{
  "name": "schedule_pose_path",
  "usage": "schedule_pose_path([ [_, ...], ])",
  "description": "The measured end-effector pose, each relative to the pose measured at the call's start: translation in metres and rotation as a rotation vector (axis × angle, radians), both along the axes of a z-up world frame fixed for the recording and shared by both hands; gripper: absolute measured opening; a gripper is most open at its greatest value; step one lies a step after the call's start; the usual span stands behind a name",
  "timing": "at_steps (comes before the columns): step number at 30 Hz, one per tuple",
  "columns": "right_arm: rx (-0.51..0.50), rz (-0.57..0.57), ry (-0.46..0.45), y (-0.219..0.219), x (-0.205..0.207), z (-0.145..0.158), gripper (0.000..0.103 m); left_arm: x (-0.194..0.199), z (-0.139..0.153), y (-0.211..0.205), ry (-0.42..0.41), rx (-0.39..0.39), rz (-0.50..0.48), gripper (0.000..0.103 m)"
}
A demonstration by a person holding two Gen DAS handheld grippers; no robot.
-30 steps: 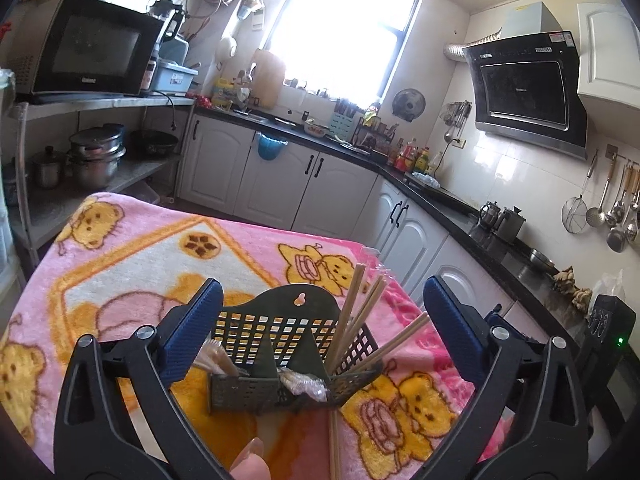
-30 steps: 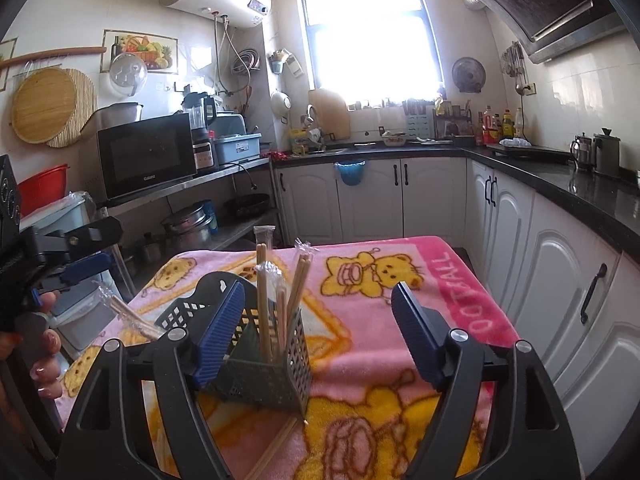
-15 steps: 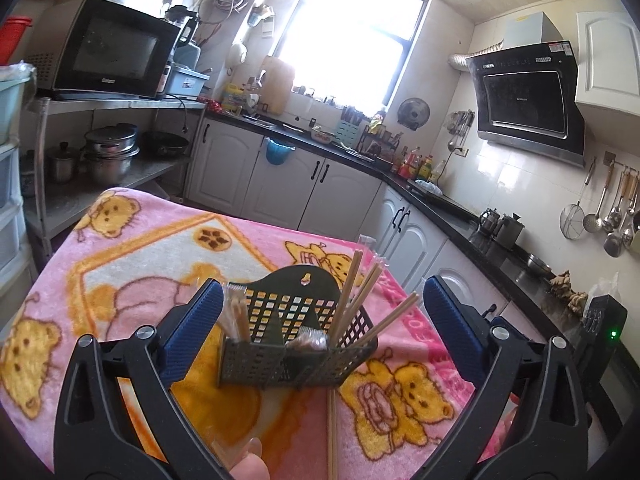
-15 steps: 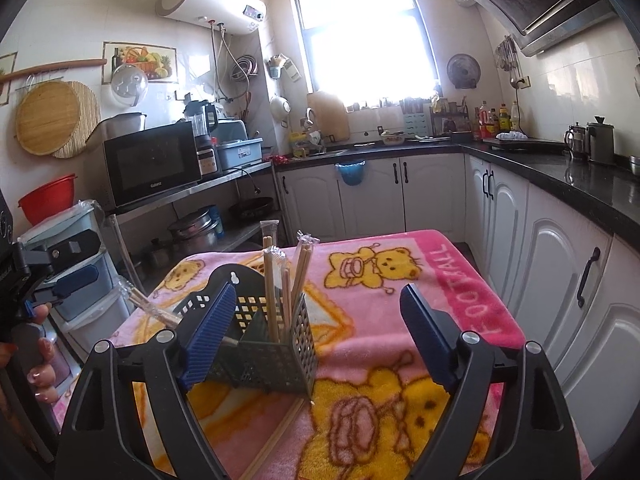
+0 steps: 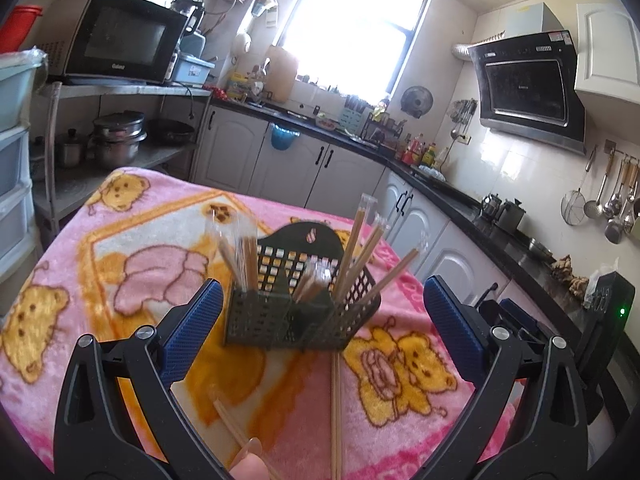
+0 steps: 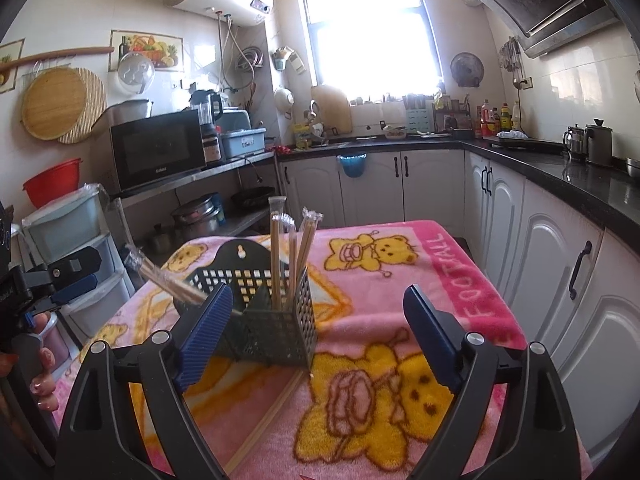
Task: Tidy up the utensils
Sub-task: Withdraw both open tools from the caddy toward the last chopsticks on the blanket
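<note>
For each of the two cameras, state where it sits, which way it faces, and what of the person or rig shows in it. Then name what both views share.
Left wrist: sits on the left gripper, looks along its open blue fingers over the dark utensil basket toward the window; a fingertip shows at the bottom edge.
Right wrist: sits on the right gripper, open, facing the basket and window; the other gripper and the hand holding it show at far left.
Shared: basket, wrapped chopsticks, pink bear blanket.

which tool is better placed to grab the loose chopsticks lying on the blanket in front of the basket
Probably the left tool: it is open and the loose chopsticks lie straight between its fingers. From the right tool, also open, they lie off-centre and slanted.
</note>
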State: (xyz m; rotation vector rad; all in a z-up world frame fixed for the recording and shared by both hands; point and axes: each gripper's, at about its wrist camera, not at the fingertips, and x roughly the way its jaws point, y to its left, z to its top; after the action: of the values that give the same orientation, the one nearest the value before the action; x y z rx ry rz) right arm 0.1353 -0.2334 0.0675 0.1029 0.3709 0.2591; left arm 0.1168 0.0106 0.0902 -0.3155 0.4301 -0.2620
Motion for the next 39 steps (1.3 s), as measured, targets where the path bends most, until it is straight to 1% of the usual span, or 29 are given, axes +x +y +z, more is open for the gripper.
schedule_pose_path([
  [7,-0.003,0.004,0.036,0.000,-0.004,-0.012,0.085,-0.003,-0.020,-0.003,0.047,0.041,0.003,0.092],
  [16,-0.030,0.004,0.085,0.004,-0.008,-0.032,0.086,0.000,-0.048,0.010,0.128,0.032,0.040,0.092],
  [24,-0.028,0.020,0.135,0.006,-0.005,-0.047,0.086,-0.001,-0.069,0.010,0.187,0.030,0.046,0.092],
  [32,-0.071,0.050,0.160,0.018,-0.006,-0.059,0.086,-0.002,-0.085,0.005,0.233,0.056,0.040,0.092],
  [35,-0.086,0.057,0.188,0.020,-0.002,-0.065,0.086,-0.002,-0.093,0.006,0.257,0.079,0.043,0.092],
  [39,-0.102,0.058,0.221,0.020,0.004,-0.074,0.086,-0.001,-0.105,0.013,0.293,0.082,0.058,0.092],
])
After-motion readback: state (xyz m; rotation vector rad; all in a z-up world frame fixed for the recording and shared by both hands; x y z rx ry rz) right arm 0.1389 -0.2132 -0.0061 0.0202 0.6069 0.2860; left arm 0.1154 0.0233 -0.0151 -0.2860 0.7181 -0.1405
